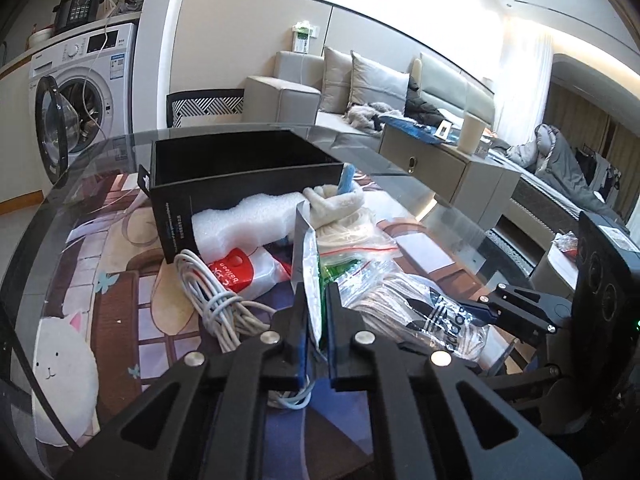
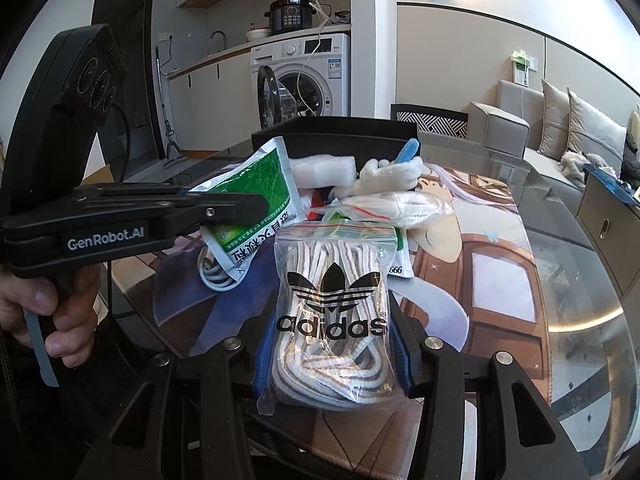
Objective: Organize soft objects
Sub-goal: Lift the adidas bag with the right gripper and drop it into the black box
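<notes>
Left wrist view: your left hand-held gripper point(image 1: 317, 312) clamps the green pouch point(image 1: 307, 264), your right hand-held gripper point(image 2: 331, 346) grips the lace bag point(image 2: 334, 312) above the tabletop point(image 2: 560, 264); pick-up step, next likely both into the black box point(image 1: 240, 164).

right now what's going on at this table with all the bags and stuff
A person is sorting soft things on a glass table with two handheld grippers. The left gripper is shut on the edge of a green and white packet, held up on edge. The right gripper is closed on a clear adidas bag of laces. A black box stands open behind the pile; foam, a glove and a white cable lie around it.
</notes>
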A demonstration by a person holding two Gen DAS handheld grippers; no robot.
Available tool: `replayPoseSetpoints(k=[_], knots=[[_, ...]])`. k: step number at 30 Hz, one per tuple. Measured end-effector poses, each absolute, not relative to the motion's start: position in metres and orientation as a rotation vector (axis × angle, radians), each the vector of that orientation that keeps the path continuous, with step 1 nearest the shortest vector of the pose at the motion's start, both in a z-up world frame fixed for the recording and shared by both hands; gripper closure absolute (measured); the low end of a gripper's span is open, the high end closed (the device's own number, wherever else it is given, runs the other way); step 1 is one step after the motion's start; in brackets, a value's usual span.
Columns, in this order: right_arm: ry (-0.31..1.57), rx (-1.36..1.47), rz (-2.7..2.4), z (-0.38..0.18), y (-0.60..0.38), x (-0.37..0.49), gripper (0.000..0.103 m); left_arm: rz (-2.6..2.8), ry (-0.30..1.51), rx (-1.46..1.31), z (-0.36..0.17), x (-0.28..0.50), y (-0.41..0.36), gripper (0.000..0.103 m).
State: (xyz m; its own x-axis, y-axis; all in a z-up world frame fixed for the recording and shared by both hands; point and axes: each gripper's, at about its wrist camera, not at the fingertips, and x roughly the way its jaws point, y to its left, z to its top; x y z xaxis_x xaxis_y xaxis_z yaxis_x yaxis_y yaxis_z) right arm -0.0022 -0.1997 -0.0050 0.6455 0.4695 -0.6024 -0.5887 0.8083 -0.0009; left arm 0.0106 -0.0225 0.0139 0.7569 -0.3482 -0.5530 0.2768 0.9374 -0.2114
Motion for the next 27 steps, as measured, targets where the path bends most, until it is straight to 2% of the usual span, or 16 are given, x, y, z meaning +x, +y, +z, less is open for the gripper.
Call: replayPoseSetpoints(k=[15,27], knots=[[0.544,-0.137,0.679,0.031,-0.193,-0.017,0.056,-0.307,0.541,-0.139,0.041,-0.006,0.008,0.099],[0.497,-0.152,0.629,0.080,-0.176,0.007,0.056,-0.251,0.507,-0.164,0.057,0.017,0.031,0.099]])
